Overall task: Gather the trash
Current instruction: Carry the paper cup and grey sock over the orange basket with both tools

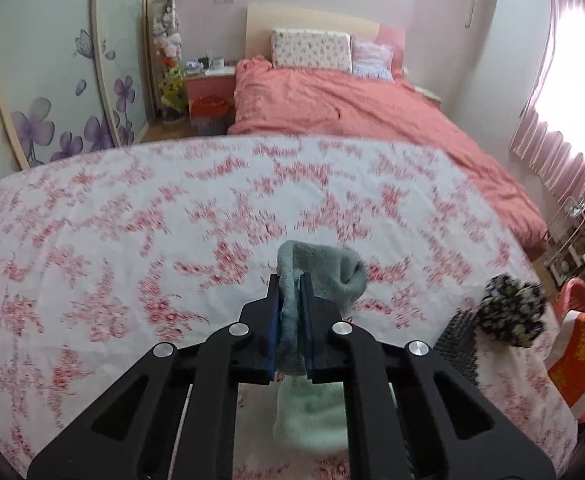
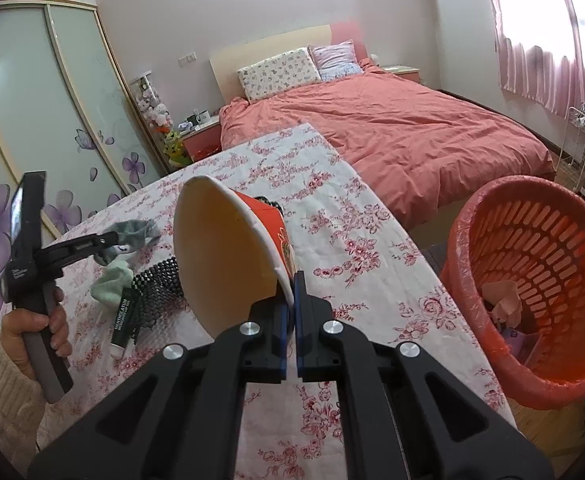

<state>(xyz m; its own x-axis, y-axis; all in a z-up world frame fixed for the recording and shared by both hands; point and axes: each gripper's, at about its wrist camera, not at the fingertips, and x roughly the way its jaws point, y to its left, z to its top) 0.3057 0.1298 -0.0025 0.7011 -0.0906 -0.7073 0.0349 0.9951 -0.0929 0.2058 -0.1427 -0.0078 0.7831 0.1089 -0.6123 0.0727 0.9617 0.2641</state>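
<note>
The left gripper (image 1: 290,294) points down at a slant over the worktop (image 1: 132,240), and its blue pads are clamped on a pale green sock (image 1: 320,270): the sock's fuzzy toe end bulges out past the fingertips while the lighter end hangs below the jaws, lifted clear of the flowered cloth. From the right wrist view the same gripper (image 2: 106,240) shows near the worktop's left edge, carried by a hand (image 2: 32,328) in a cream knitted sleeve (image 2: 0,392) that wraps the upright handle. The right gripper (image 2: 294,304) also tilts downward, its jaws closed narrow on the rim of a red paper bowl (image 2: 228,256), which is held tipped on its side with the cream inside facing the camera, above the middle of the worktop. Beside the bowl on the cloth lie a second pale green sock (image 2: 112,284), a black-and-white checked pouch (image 2: 156,292) and a dark lip-balm tube (image 2: 122,320), all close together toward the left edge. In the left wrist view a black-and-cream speckled fluffy thing (image 1: 512,312) sits near the worktop's right edge, touching the pouch (image 1: 458,344). A red plastic basket (image 2: 540,280) lined with a clear bag stands on the floor just off the worktop's right edge, with pink paper scraps (image 2: 504,300) in its bottom. A bed (image 2: 392,128) with a coral cover stands beyond the far edge.
</note>
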